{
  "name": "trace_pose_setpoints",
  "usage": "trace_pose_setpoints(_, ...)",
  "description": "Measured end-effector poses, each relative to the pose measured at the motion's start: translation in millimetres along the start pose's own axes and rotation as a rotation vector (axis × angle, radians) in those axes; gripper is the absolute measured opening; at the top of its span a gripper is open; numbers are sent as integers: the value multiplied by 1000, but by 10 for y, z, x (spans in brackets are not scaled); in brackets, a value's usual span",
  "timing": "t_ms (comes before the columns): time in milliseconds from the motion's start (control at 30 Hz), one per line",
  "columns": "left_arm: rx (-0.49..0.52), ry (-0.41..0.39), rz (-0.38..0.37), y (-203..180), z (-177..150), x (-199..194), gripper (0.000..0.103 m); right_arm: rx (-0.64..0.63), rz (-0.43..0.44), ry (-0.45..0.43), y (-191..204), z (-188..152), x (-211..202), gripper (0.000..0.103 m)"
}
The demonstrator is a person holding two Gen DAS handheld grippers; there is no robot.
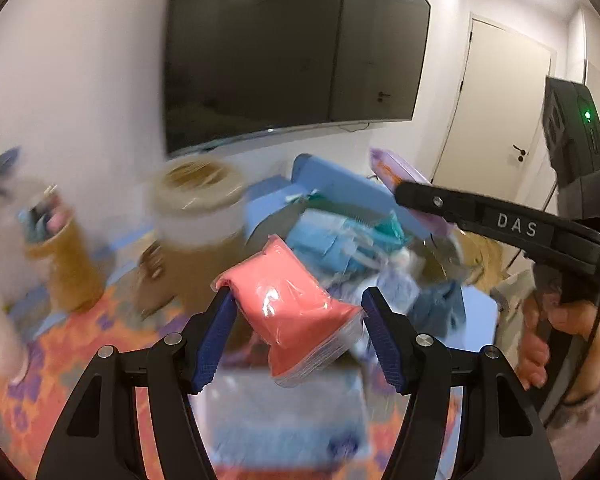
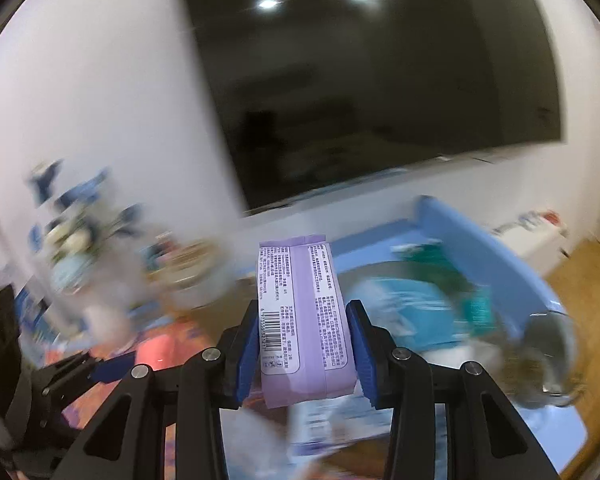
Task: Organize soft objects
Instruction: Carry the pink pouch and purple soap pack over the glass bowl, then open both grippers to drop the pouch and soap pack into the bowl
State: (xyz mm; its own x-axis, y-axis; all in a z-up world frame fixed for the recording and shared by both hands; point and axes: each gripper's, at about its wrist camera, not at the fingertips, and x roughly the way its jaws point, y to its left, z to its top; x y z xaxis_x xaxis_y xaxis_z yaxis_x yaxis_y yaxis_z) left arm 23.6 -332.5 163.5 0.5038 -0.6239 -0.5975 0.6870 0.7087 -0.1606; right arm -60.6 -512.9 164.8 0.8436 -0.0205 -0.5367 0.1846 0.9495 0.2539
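Observation:
My left gripper point(image 1: 296, 308) is shut on a coral-pink soft pack in clear wrap point(image 1: 288, 300) and holds it in the air above the table. My right gripper point(image 2: 302, 320) is shut on a lilac tissue pack point(image 2: 304, 320) with a barcode, held upright. In the left wrist view the right gripper point(image 1: 404, 192) shows at the right with the lilac pack point(image 1: 396, 172) over an open blue box point(image 1: 340, 184). The box holds several blue and teal soft packs point(image 1: 332, 236). It also shows in the right wrist view point(image 2: 480, 236).
A dark wall TV point(image 1: 292, 52) hangs behind. A wide jar point(image 1: 196, 204) and a brown cup with small items point(image 1: 64, 256) stand at the left on an orange patterned cloth point(image 1: 32, 392). A glass jar point(image 2: 548, 356) sits by the box. A white door point(image 1: 500, 108) is at the right.

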Motion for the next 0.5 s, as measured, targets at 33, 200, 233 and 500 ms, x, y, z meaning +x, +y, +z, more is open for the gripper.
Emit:
trace_pose_setpoints(33,10,-1,6,-67,50,107,62,31,-33,4,-151,24,20,41)
trace_pose_setpoints(200,10,30,-41,-287,189,588,64,160,-155,59,-736,20,206,41)
trace_pose_setpoints(233,8,24,-64,-315,201,647,64,179,-172,70,-807,-2,253,41)
trace_pose_setpoints(500,27,90,-80,-463,207,806,92,304,-208,132,-1180,-187,386,69)
